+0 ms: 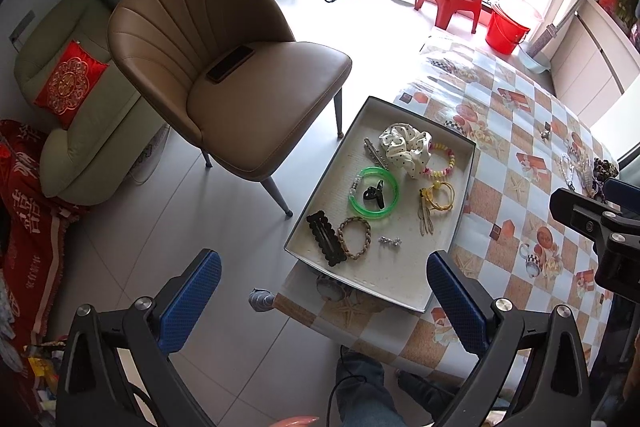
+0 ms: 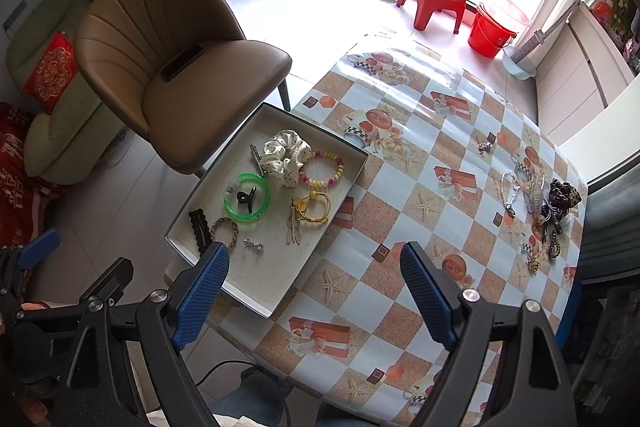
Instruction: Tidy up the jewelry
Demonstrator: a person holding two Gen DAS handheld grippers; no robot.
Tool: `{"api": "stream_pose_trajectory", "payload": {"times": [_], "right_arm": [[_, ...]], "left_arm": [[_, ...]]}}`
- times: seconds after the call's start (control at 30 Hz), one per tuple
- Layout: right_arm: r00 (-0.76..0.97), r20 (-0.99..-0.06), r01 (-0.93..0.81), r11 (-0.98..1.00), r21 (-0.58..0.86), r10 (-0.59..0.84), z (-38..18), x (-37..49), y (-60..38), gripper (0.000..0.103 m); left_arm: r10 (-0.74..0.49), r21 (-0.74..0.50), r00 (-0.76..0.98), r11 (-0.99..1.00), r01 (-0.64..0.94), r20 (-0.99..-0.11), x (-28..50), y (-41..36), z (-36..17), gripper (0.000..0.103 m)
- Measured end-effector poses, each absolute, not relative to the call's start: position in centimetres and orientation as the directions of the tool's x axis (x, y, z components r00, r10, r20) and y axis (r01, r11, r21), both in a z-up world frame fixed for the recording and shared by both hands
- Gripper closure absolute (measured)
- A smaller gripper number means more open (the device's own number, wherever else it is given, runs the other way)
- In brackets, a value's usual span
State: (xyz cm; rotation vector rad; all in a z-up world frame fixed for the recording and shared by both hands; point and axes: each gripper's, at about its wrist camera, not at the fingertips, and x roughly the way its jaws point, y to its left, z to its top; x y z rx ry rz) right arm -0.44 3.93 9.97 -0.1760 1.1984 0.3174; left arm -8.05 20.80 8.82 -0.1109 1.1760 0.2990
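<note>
A shallow white tray (image 1: 400,269) (image 2: 266,277) sits at the table's left edge. It holds a green bangle (image 1: 374,197) (image 2: 247,201), a dotted white scrunchie (image 1: 406,145), a pink and yellow bead bracelet (image 2: 322,169), a yellow hair tie (image 1: 436,195), a braided bracelet (image 1: 354,237), a black scalloped clip (image 1: 326,239) and a small sparkly clip (image 2: 254,244). More jewelry lies loose at the table's right, among it a leopard scrunchie (image 2: 564,193) and a clear bead bracelet (image 2: 510,187). My left gripper (image 1: 323,259) hangs open above the tray's near end. My right gripper (image 2: 313,249) is open over the tray's near right corner, empty.
The table wears a glossy checked cloth (image 2: 420,187). A tan chair (image 1: 240,67) with a phone (image 1: 230,63) on its seat stands left of the tray. A small charm (image 2: 486,145) lies alone mid-table. The person's legs (image 1: 360,387) show below the table edge.
</note>
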Motion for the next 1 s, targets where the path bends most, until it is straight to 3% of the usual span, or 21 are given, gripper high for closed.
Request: {"api": "stream_pose_trajectory", "payload": {"times": [1.0], "right_arm": [[0.327,-0.933,-0.329,0.944,0.037,0.150,10.02,-0.51,3.83,0.014]], "left_arm": [[0.175,0.072,0.353,0.956,-0.286,-0.919,-8.11,20.63,8.83,0.000]]}}
